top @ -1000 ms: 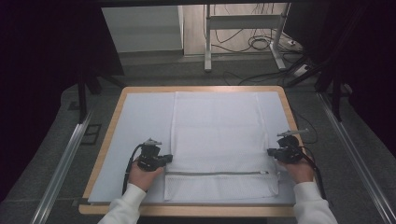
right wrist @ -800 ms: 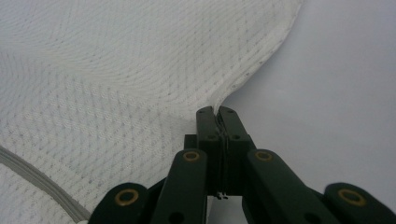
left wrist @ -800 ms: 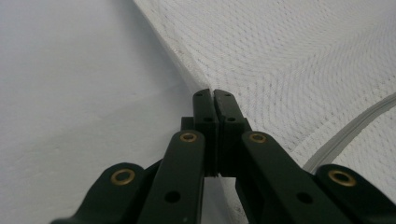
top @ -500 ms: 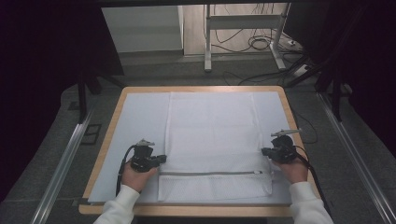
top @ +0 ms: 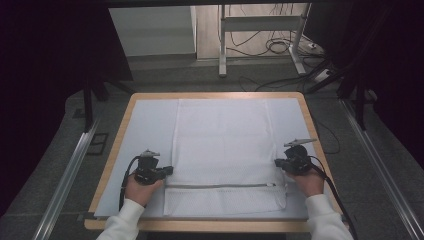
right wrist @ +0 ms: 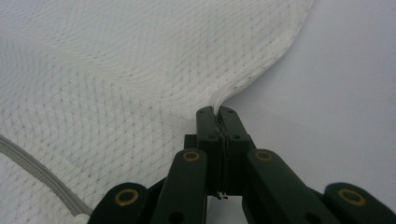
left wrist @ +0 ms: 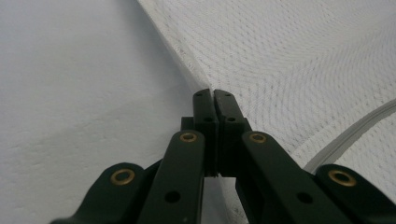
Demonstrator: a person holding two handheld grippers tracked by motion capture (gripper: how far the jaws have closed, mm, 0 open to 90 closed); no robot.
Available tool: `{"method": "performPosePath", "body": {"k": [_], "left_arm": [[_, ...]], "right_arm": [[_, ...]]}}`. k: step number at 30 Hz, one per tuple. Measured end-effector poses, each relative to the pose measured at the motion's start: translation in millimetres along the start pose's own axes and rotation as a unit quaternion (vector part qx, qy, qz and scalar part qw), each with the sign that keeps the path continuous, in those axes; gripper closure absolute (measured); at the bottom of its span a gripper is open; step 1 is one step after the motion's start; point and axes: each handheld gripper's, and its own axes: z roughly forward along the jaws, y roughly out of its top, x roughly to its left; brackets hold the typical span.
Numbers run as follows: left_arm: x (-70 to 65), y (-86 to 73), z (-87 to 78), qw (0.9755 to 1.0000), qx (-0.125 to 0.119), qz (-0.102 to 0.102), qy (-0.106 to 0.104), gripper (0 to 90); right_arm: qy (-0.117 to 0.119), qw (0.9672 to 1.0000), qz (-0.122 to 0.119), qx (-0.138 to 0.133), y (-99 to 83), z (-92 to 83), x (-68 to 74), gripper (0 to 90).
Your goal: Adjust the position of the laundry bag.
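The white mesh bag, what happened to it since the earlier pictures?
The mesh bag got pulled wider near the zipper, and its near flap lies flatter. The left gripper moved toward the person, then back up; the right gripper barely shifted. Both stayed clamped on the bag's side edges.

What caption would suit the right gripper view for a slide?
Right tongs shut on the side hem of a white mesh laundry bag, its grey zipper running at lower left.

White woven mesh-cloth bag (top: 222,150), matt; wood-rimmed table (top: 210,95); matt black plastic tongs (left wrist: 214,95).
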Motion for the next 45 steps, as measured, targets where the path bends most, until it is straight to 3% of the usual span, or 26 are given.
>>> {"method": "performPosePath", "body": {"k": [23,45], "left_arm": [[24.9,-8.6,-13.4,0.9997,-0.004,-0.021,0.015,89.4],[29.3,-10.8,-15.5,0.9995,-0.002,-0.023,0.022,88.6]], "right_arm": [[0.03,0.9995,-0.009,0.0,4.2,12.9,20.4,87.8],[0.032,0.9993,-0.016,-0.001,5.1,16.4,26.1,87.5]]}}
